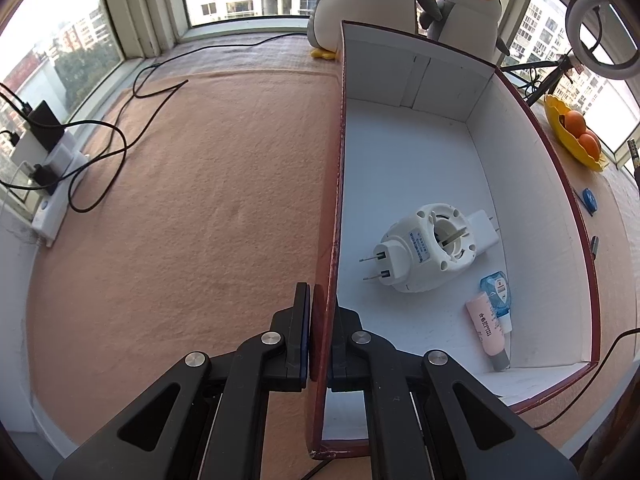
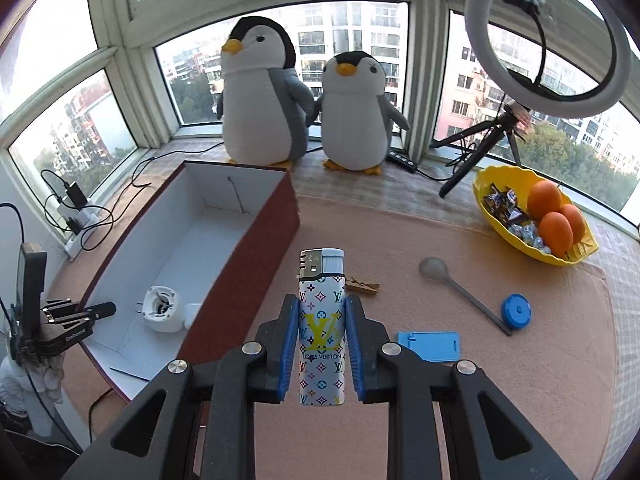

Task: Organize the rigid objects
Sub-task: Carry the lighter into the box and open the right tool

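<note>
My right gripper (image 2: 322,344) clenched on lighter (image 2: 321,332), upright between pads, lifted above mat (image 2: 400,240). Box (image 2: 248,280) just left of it, open top. Peg (image 2: 363,285), spoon (image 2: 460,288), blue stand (image 2: 428,345) lie beyond, right. My left gripper (image 1: 320,328) pinches box wall (image 1: 334,240). Inside box: plug (image 1: 424,256), tubes (image 1: 490,324); far half bare.

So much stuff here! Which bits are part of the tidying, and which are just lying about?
Part of the job: box, lighter, plug adapter, pink tube, clothespin, spoon, blue round lid.

Just lying about: toy penguins, fruit bowl, ring light, power strip.
</note>
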{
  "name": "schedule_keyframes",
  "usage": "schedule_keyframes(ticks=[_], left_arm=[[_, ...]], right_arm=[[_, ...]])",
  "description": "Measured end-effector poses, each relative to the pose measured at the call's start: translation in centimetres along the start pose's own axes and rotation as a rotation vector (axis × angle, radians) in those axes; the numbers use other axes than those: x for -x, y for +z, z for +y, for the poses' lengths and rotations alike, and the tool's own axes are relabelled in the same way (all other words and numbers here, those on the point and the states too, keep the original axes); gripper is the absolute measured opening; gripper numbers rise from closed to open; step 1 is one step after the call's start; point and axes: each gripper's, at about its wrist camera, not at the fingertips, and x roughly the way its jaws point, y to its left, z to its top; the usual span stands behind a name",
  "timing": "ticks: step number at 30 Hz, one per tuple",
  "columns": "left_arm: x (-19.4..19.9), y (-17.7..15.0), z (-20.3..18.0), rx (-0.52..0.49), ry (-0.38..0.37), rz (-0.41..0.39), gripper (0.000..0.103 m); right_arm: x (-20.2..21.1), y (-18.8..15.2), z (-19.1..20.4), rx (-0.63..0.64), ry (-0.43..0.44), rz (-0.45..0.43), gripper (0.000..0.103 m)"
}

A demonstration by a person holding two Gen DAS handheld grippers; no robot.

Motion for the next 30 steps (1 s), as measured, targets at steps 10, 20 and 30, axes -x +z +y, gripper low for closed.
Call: schedule_keyframes(ticks=[10,20,30], left_arm=[[0.0,0.0,0.2,0.001,-0.021,-0.006,0.005],[0.0,0.0,0.5,0.009,-0.035,-0.005,0.005],[-0.1,0.0,0.4,0.002,-0.028,-0.006,0.005]], right_arm=[[-3.3,0.5,9.7,0.151,0.093,0.045,0.021],[-6.4,-0.4,13.3,0.218,0.108,0.121,0.021],[-7.7,-0.7,13.7,0.211,0.123,0.153,0.038]])
